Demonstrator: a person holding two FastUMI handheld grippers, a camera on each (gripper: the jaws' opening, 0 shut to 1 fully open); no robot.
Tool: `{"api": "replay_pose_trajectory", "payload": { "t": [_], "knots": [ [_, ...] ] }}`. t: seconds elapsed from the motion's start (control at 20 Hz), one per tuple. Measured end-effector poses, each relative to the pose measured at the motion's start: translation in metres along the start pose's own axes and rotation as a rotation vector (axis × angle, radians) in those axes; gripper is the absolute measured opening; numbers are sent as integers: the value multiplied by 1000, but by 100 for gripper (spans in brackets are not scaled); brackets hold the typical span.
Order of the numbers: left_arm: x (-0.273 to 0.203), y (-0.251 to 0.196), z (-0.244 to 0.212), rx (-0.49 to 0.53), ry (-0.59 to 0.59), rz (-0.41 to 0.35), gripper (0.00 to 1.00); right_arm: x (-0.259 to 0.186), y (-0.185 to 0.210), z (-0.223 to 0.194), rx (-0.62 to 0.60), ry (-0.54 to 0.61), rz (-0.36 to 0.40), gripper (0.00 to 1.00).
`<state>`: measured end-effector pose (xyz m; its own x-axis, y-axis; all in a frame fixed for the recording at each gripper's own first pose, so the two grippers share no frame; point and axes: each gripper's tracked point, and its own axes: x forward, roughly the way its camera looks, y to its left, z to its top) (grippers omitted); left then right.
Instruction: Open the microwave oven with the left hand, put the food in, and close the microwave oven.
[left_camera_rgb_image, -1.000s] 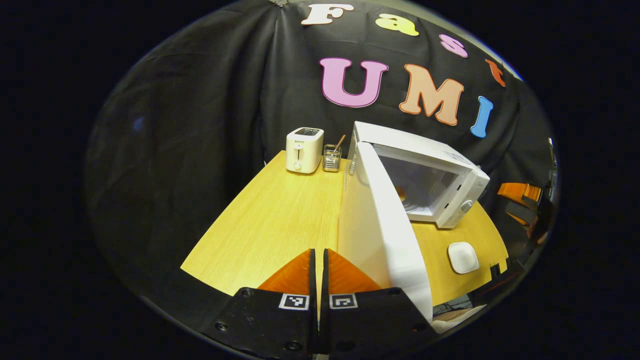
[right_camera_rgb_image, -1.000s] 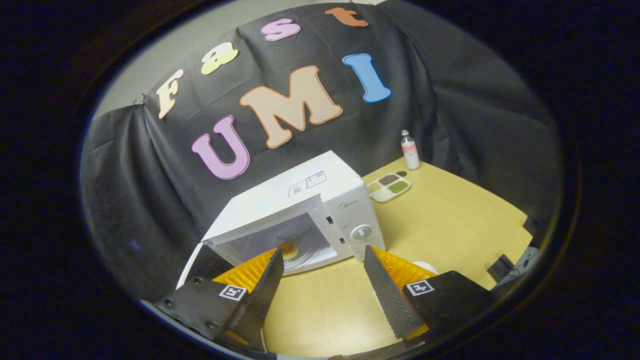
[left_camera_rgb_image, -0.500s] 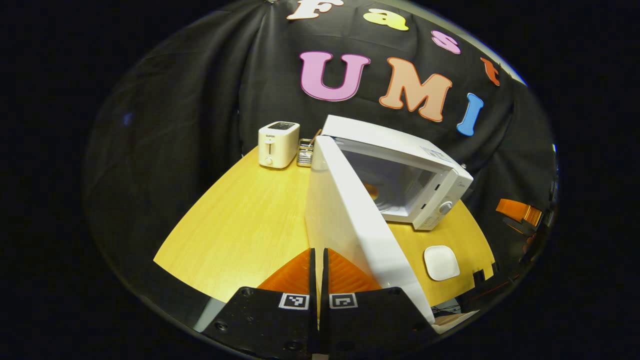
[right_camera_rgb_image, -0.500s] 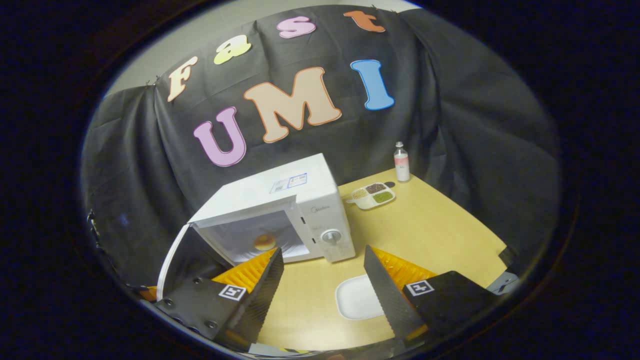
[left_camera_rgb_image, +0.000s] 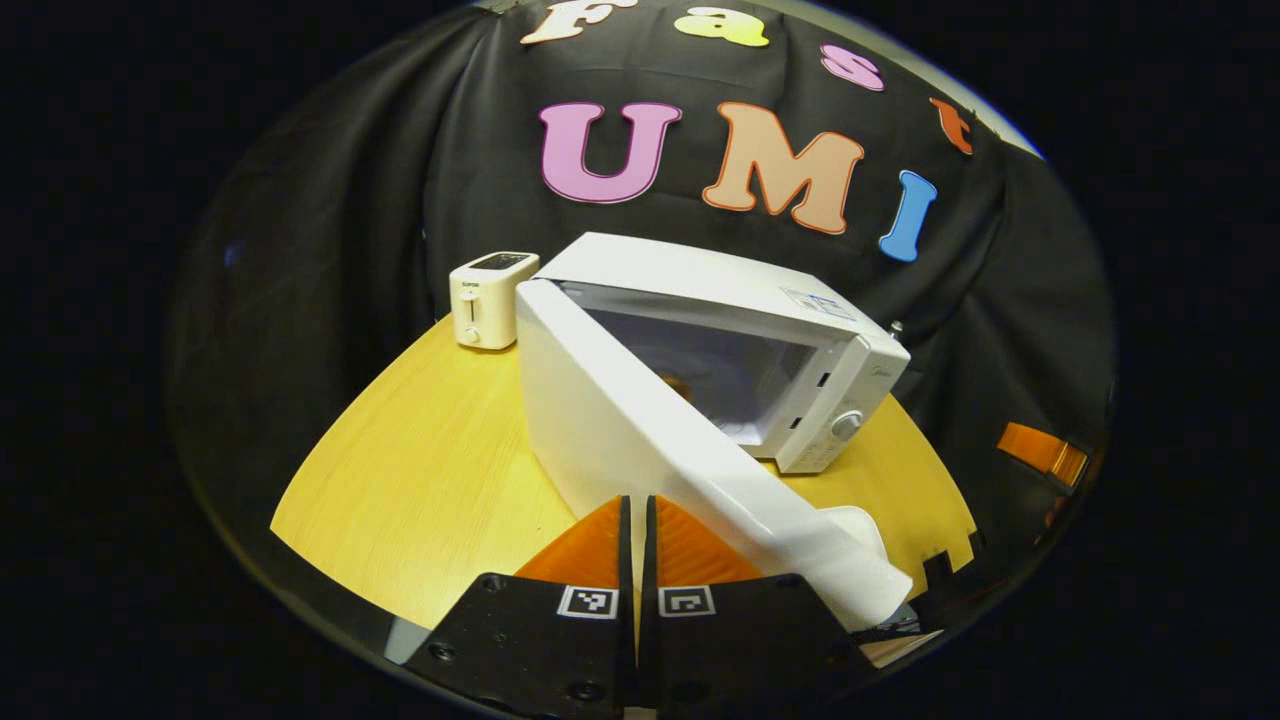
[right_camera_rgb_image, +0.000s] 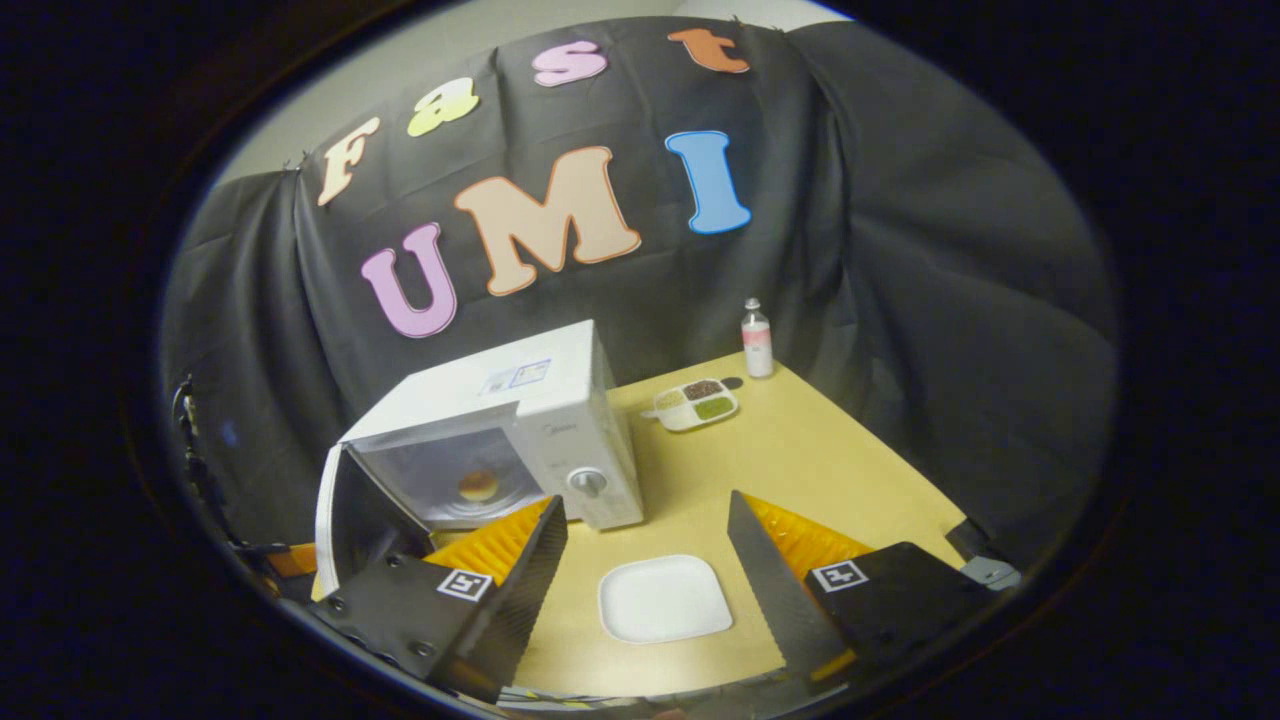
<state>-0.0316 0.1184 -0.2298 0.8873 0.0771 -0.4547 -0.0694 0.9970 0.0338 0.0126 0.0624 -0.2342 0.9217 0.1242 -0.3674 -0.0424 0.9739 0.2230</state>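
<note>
Now that the round orange food (right_camera_rgb_image: 478, 485) sits inside, the white microwave door (left_camera_rgb_image: 650, 440) swings further shut than before; left tool (left_camera_rgb_image: 637, 535) pinched empty, right tool (right_camera_rgb_image: 645, 560) wide open, empty.

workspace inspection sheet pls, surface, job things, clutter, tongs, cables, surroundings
Surface: wooden table, no spills seen.
Job's things: microwave with its door partly open; food sits inside on the turntable; white plate in front, with nothing on it.
Clutter: toaster at the back beside the microwave; divided snack tray and bottle at the far side.
Tongs: left tongs shut, holding nothing, close to the door's outer face; right tongs open, above the plate.
Cables: nothing seen.
Surroundings: black cloth wall behind the table.
</note>
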Motion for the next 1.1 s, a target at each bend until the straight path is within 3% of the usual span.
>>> {"api": "replay_pose_trajectory", "payload": {
  "t": [0.75,1.1],
  "knots": [
    [70,-120,27,23,-10,-162,1,-1,-20,-8,-24,25,24,100],
    [96,-158,43,70,-30,-210,1,-2,-37,1,-7,1,-5,100]
  ]
}}
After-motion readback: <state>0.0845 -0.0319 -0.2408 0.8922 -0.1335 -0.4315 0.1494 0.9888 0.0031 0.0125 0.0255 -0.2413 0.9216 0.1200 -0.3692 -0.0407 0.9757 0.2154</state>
